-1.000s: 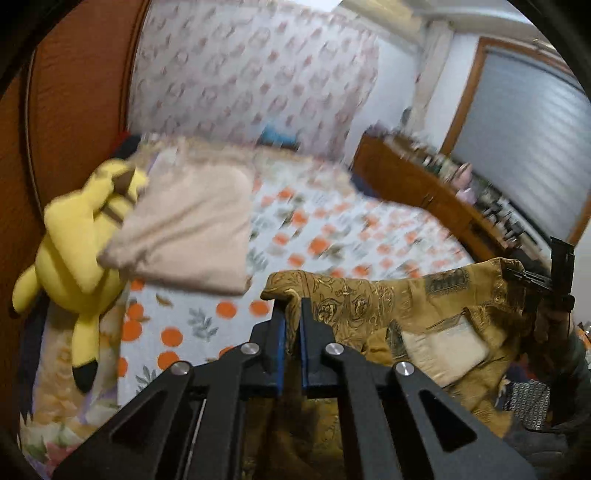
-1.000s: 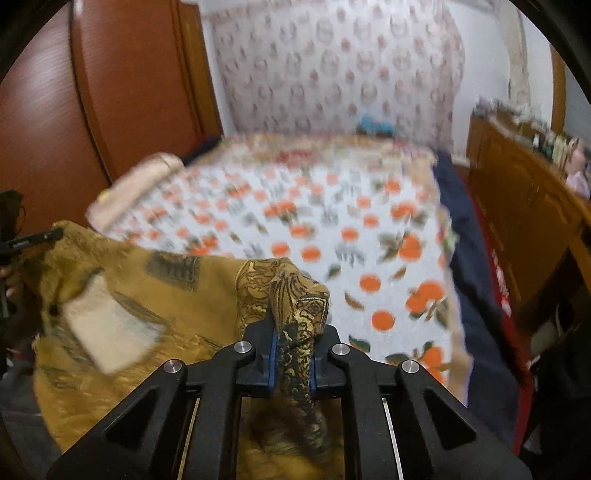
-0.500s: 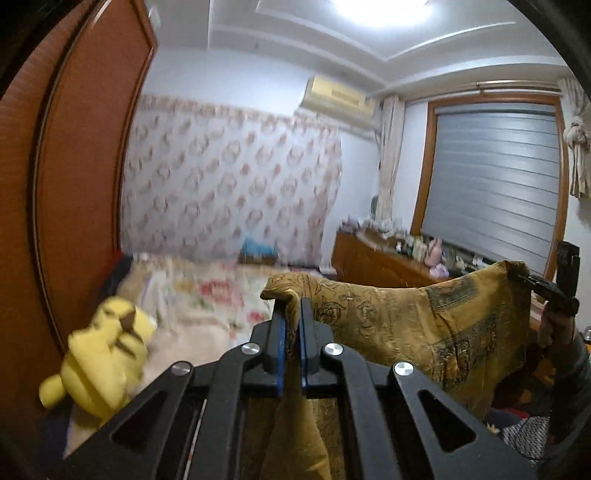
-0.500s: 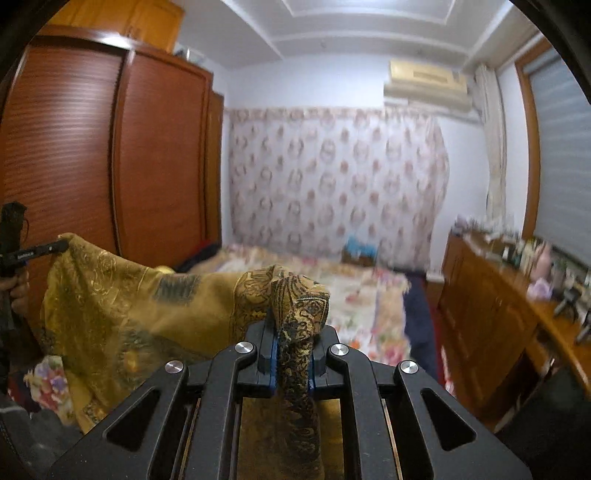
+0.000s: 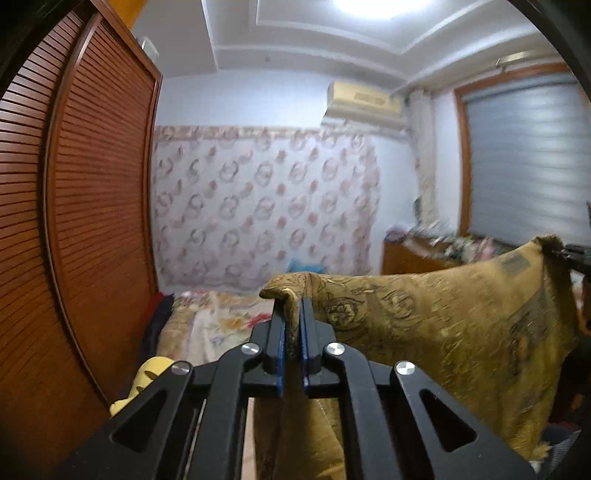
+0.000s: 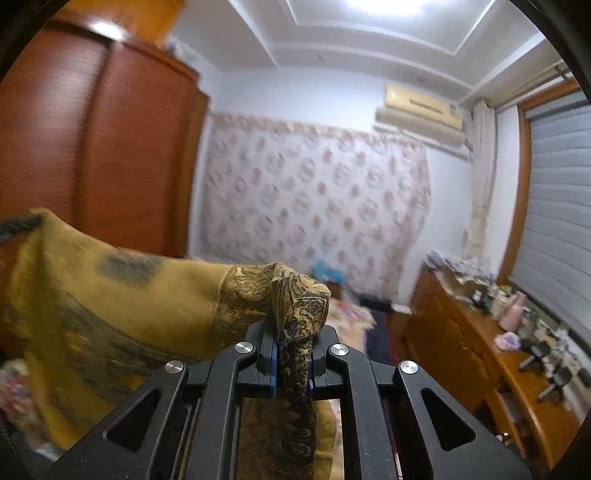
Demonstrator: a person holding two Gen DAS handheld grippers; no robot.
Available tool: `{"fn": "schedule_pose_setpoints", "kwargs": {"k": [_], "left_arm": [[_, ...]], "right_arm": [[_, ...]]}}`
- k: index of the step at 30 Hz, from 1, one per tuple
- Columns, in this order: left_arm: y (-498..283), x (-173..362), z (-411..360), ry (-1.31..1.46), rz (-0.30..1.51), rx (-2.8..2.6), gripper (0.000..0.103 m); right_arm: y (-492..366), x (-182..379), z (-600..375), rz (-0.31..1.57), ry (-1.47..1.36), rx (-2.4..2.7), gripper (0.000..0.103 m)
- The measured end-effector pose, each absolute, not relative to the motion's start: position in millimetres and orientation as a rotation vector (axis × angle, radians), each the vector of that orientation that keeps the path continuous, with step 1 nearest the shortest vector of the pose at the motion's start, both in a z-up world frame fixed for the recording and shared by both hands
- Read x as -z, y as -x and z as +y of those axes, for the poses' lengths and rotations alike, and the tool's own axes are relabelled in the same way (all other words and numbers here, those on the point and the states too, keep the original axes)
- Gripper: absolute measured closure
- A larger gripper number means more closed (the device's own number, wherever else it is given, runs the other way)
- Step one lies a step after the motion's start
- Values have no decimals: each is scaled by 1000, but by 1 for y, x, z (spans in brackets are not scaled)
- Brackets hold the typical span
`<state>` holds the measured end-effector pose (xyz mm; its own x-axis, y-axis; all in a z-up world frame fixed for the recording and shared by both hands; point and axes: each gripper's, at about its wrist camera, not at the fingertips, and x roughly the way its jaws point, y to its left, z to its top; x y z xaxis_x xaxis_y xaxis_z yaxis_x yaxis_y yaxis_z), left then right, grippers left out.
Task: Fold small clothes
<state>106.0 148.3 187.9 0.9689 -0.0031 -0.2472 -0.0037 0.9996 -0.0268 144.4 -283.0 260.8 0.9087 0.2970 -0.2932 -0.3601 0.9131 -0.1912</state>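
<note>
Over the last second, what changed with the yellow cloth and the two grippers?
Both grippers rose, lifting the yellow cloth clear of the bed, so it now hangs stretched between them and the views show wall and ceiling. The left gripper, though its jaws are opening slightly, and the right gripper still pinch the same top corners.

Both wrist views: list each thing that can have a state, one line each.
Mustard patterned garment: lifted, stretched between both claws, hanging below them.
Left claw: opening slightly, garment edge between its pads.
Right claw: shut on a bunched garment corner.
Wardrobe door: closed.
Window blind: lowered.
Ceiling light: on.
</note>
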Motion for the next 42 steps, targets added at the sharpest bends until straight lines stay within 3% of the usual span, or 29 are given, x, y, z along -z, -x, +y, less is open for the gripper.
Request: {"fn": "schedule_pose_setpoints", "kwargs": {"k": [2,5,8,9,14,18,31,42], "left_arm": [[-138,-167,149,7,298,-24,87],[-184,-121,153,-3,440,-43,81],[-195,-83,155,20,528,-26,73],[-193,-73,153,24,543,-18,64],[-180,-35,144,16,625,29,49],[-159,-22,138,19,642,39,49],[-134,45,103,12,778,131,48],[-136,82,72,-32,857,172,48]], "right_arm": [[-198,-235,-272,338,258,-282,90],[-269,-176,-266,492,256,-204,74],[-310,-115,-266,637,233,-158,73],[-314,-96,-269,661,223,-151,72],[-295,-51,-276,719,238,-193,67],[-266,-46,-285,710,205,-229,60],[-214,33,-320,854,88,-259,59],[-199,64,-338,925,-24,-281,59]]}}
